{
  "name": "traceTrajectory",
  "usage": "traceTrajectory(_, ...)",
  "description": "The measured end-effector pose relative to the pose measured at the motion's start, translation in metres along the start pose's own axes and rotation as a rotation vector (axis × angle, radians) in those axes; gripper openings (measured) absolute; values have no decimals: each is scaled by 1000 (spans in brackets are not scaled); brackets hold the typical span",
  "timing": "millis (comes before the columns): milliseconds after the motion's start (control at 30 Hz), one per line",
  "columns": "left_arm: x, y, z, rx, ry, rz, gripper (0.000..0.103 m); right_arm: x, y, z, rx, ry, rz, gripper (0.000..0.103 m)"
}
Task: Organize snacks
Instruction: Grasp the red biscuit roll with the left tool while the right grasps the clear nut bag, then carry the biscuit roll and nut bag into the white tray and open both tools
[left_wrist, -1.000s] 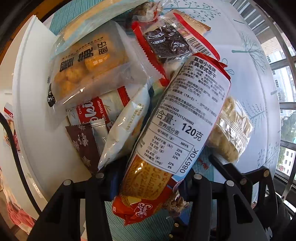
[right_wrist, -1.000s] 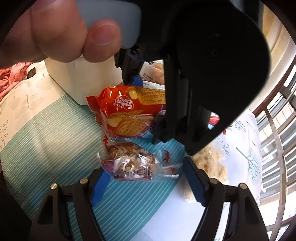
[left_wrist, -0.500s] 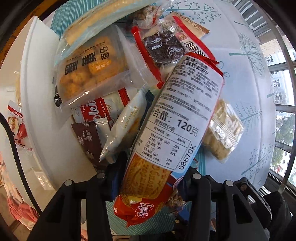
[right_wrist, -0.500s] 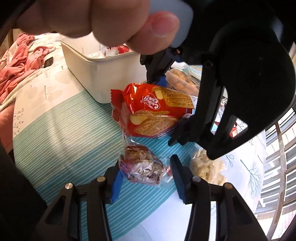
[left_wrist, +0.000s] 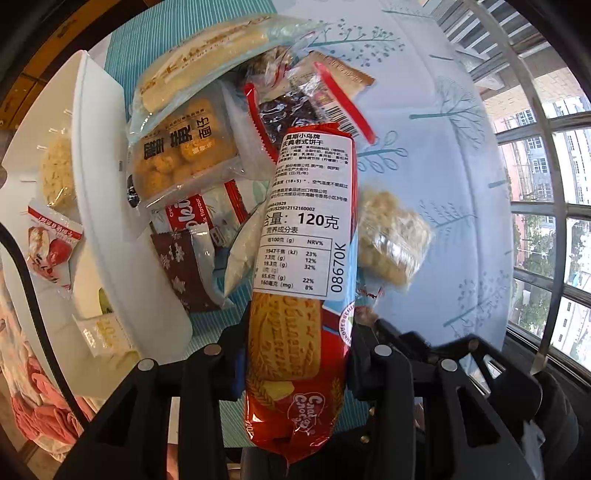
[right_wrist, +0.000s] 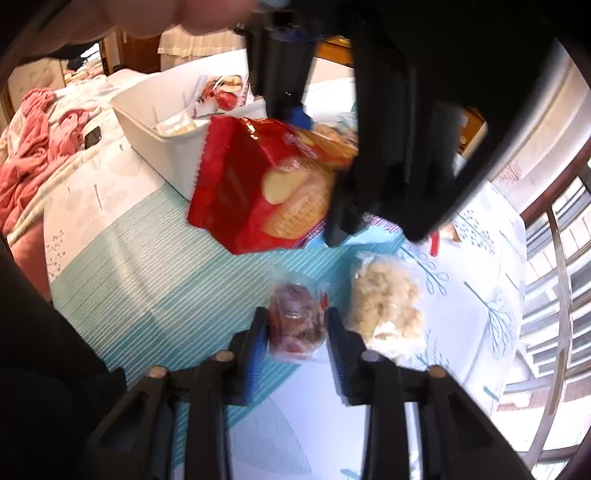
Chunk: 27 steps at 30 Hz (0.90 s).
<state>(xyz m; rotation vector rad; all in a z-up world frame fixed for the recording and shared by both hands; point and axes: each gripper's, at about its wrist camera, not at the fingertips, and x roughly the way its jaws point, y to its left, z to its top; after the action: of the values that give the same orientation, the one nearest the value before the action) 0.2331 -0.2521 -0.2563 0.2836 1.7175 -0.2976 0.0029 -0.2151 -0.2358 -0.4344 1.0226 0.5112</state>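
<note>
My left gripper points straight down, its jaws still closing on a long red biscuit pack held clear above the snack pile. The right wrist view shows the same pack hanging from the left gripper. My right gripper is shut on a small clear packet of reddish-brown nuts, just above the striped teal cloth. A white bin stands left of the pile, with several packets inside.
Under the biscuit pack lie a bread pack, a dark-filled red-edged packet and a brown sachet. A puffed-rice packet lies right of my right gripper. Pink fabric is far left, a window railing to the right.
My left gripper has risen with the biscuit pack, so the pile looks smaller. My right gripper's jaws closed onto the nut packet and lifted slightly.
</note>
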Motion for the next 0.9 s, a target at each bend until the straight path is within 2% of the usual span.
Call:
traceTrajectory(267,-51,11,-31,-4,-70,-7,38,-25,-16,-4,84,3,2,30)
traceTrajectory(433,-70,25,-65,-22,-104,-33,38,-41,-18,1,140,-14,18,30)
traceTrajectory(633,-97,34,-96,16,-173,-52,38,-61,-19,9,261,-33,17,30)
traceTrajectory(900,-139,64,-132,86,-295,-91,38,-90,-5,34,467,-72,-48,30)
